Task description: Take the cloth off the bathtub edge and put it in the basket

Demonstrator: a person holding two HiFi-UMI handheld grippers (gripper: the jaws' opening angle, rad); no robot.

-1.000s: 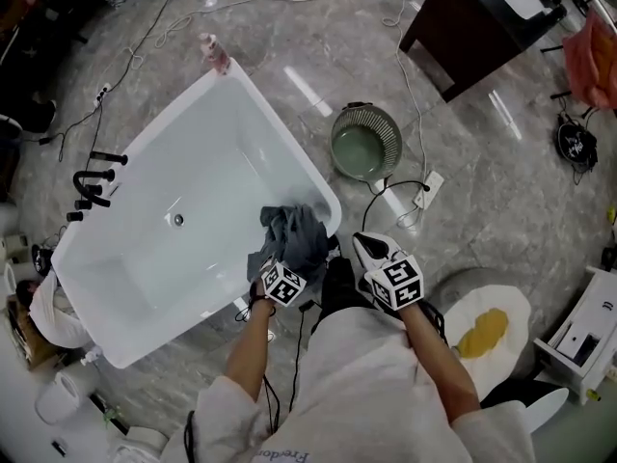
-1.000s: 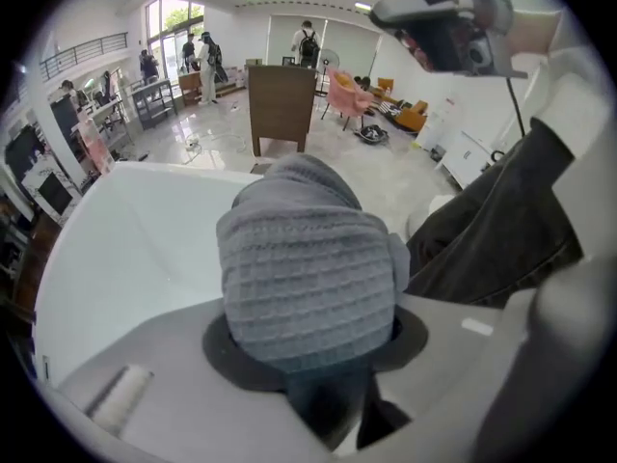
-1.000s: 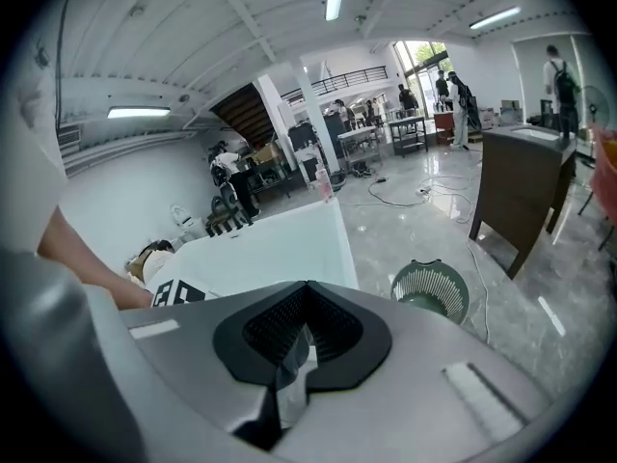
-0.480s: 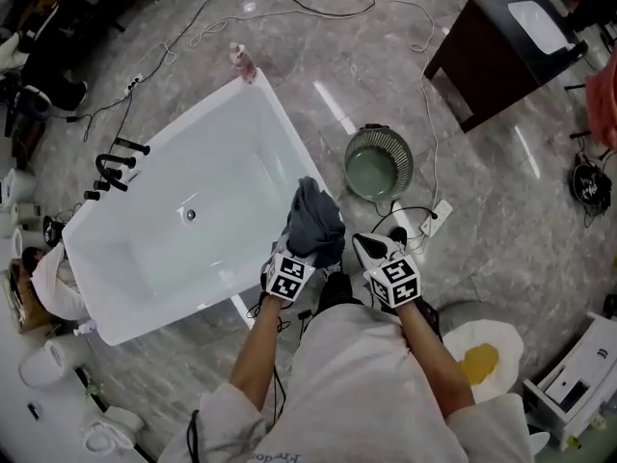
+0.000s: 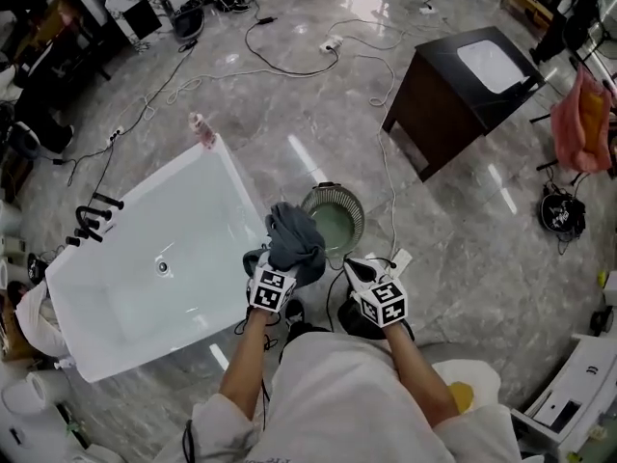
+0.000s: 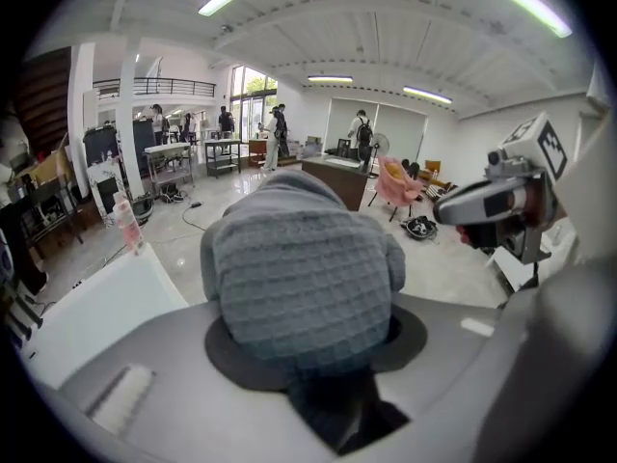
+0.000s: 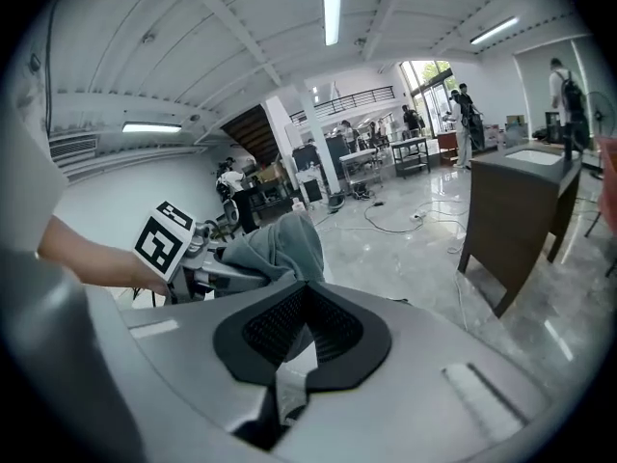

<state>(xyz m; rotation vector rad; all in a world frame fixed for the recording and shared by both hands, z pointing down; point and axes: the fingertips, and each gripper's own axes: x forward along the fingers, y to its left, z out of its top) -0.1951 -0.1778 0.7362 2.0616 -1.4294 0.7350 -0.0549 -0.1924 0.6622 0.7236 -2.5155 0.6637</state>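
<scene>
Gripping the grey cloth (image 5: 292,239) between clamped fingers, the left gripper (image 5: 275,270) held it bunched at the frame's centre, overlapping the left rim of the green basket (image 5: 362,222); a second earlier it lay draped on the edge of the bathtub (image 5: 236,186). Just right of it, the right gripper (image 5: 353,266) had its fingers closed on nothing. Print on the shirt (image 5: 337,394) at the bottom edge was cut off and unreadable, and the cloth hid the left fingertips
</scene>
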